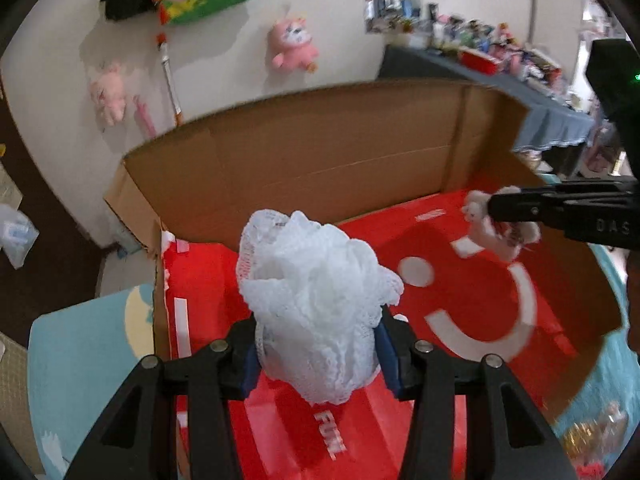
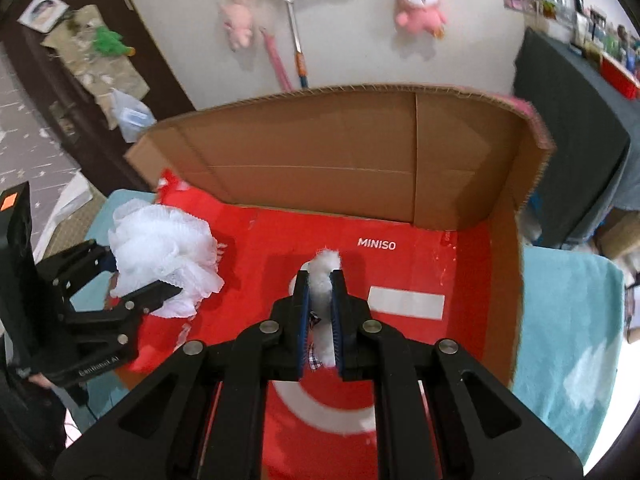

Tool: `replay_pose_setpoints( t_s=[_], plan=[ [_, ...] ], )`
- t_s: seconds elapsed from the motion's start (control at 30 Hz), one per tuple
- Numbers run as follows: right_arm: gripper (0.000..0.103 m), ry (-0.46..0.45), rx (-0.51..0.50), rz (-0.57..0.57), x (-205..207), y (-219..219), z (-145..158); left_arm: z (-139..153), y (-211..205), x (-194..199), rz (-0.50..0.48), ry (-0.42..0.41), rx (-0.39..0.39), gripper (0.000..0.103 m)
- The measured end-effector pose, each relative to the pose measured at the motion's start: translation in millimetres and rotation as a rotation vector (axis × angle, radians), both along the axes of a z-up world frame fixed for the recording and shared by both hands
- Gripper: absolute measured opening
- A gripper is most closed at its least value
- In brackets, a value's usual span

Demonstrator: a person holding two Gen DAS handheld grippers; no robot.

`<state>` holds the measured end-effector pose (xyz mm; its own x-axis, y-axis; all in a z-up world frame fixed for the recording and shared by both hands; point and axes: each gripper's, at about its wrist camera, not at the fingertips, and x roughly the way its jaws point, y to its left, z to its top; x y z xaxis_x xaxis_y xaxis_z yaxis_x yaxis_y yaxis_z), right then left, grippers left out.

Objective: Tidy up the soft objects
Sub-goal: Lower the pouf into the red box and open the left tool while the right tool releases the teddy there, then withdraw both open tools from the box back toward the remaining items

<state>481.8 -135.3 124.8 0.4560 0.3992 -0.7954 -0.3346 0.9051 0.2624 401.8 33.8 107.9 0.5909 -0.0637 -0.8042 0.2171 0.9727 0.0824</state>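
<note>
L claw (image 1: 318, 344) pinching mesh pouf (image 1: 316, 300) | R claw (image 2: 320, 312) pinching small plush (image 2: 324, 280) | both over box (image 2: 320, 148) | risk: netting snags pads on release

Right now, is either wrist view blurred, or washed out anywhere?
Left wrist view: the small plush in the right claw and the cluttered shelf are smeared; the mesh pouf is sharp. Right wrist view: the cardboard box edge is streaked, and the lower right corner is blown white.
</note>
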Motion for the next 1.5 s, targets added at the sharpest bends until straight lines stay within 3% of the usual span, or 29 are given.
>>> replay_pose_setpoints(
  t_s=[0.17, 0.4, 0.5, 0.8, 0.9, 1.0, 1.13, 1.23, 1.33, 1.5],
  plan=[
    [0.009, 0.075, 0.000, -0.052, 27, 0, -21, -11, 2, 19, 0.038, 0.029, -0.021, 0.051],
    [0.010, 0.102, -0.053, -0.105, 47, -3, -35, -18, 0, 22, 0.046, 0.030, -0.003, 0.052],
    [0.010, 0.126, -0.015, -0.107, 51, -7, -38, -19, -1, 22, 0.043, 0.025, 0.006, 0.054],
    [0.017, 0.106, -0.112, -0.133, 52, -10, -36, -21, 3, 27, 0.056, 0.015, 0.013, 0.061],
    [0.025, 0.097, -0.146, -0.131, 51, -10, -34, -20, 4, 26, 0.064, 0.000, 0.019, 0.071],
    [0.059, 0.069, -0.189, -0.126, 49, -3, -32, -16, 4, 24, 0.065, -0.021, 0.018, 0.081],
    [0.059, 0.021, -0.216, -0.115, 41, 6, -23, -10, 6, 21, 0.065, -0.036, 0.007, 0.085],
    [0.060, 0.021, -0.193, -0.103, 31, 9, -16, -1, 6, 13, 0.066, -0.069, 0.004, 0.097],
    [0.067, -0.006, -0.201, -0.110, 19, 5, -5, 11, 4, 0, 0.060, -0.106, -0.001, 0.099],
    [0.068, -0.069, -0.182, -0.118, -15, -2, 24, 39, 3, -32, 0.059, -0.166, -0.017, 0.102]
  ],
)
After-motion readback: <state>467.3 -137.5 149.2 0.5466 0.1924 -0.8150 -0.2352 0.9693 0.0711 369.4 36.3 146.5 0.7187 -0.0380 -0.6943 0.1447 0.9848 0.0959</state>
